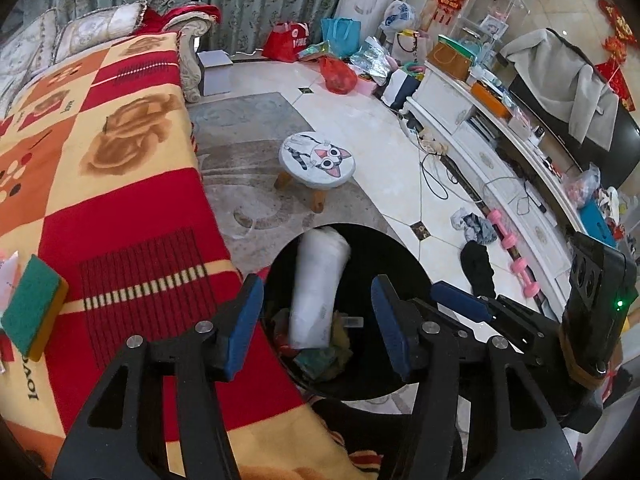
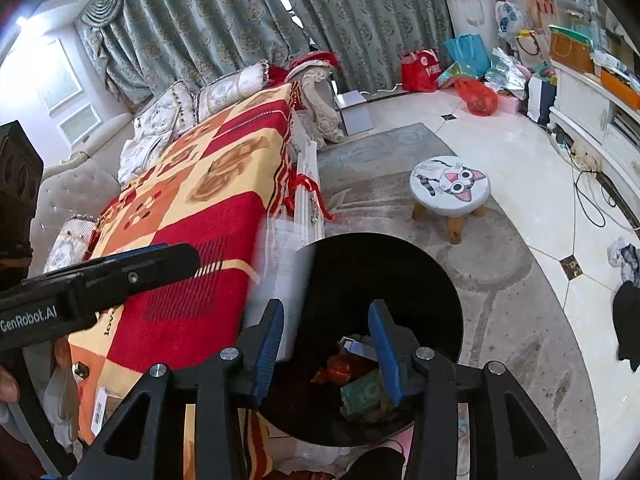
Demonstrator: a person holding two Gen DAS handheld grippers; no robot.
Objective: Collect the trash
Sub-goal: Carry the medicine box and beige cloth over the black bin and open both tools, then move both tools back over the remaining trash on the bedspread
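Both grippers hang over a round black trash bin [image 1: 400,372] standing on the floor just beside the blanket-covered worktop [image 1: 120,200]. The left gripper [image 1: 316,328] has its blue fingers [image 1: 244,328] apart, nothing pressed between them. The right gripper [image 2: 328,348] is open too, fingers [image 2: 384,352] clear of everything. A white plastic bag [image 1: 320,284] — blurred — sits over the bin's mouth, above colourful wrappers [image 2: 360,384] in the bottom. A green sponge [image 1: 30,308] lies at the worktop's left edge. Farther off on the rug stands a cat-face stool [image 1: 318,160].
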